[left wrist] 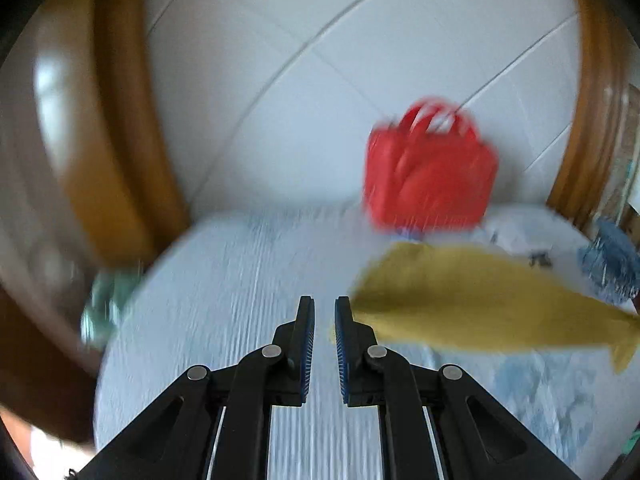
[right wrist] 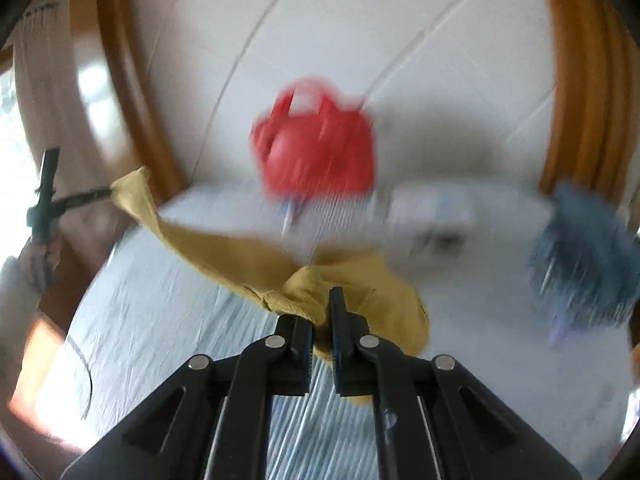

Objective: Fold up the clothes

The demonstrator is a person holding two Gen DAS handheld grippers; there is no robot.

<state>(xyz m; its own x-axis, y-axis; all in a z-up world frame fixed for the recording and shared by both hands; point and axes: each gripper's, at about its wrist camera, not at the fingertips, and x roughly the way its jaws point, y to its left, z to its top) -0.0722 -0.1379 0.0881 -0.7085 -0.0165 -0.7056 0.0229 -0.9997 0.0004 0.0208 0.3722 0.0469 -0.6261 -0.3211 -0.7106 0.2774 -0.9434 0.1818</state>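
Both views are smeared by motion blur, so fine detail is hard to read.

The right tongs (right wrist: 322,312) are clenching a bunched part of the yellow cloth (right wrist: 348,292), with the fabric crumpling between and over the two fingers. From there the cloth is stretching away to the left of the right tongs as a taut band above the pale blue table cover (right wrist: 160,320), and its far corner (right wrist: 132,188) is meeting the tip of the left tongs (right wrist: 106,192), seen small at the left edge.

In the left wrist view, the left tongs (left wrist: 325,312) are showing a narrow gap between the blue pads, and nothing is lying in that gap; the yellow cloth (left wrist: 460,300) is sitting just beside the right finger and fanning out to the right. Whether the left tongs are pinching the cloth or standing released cannot be told from these two views.

A red bag (left wrist: 428,172) is standing ahead of both tongs on the far side of the table. A blue garment (right wrist: 588,256) is lying to the right of the right tongs.
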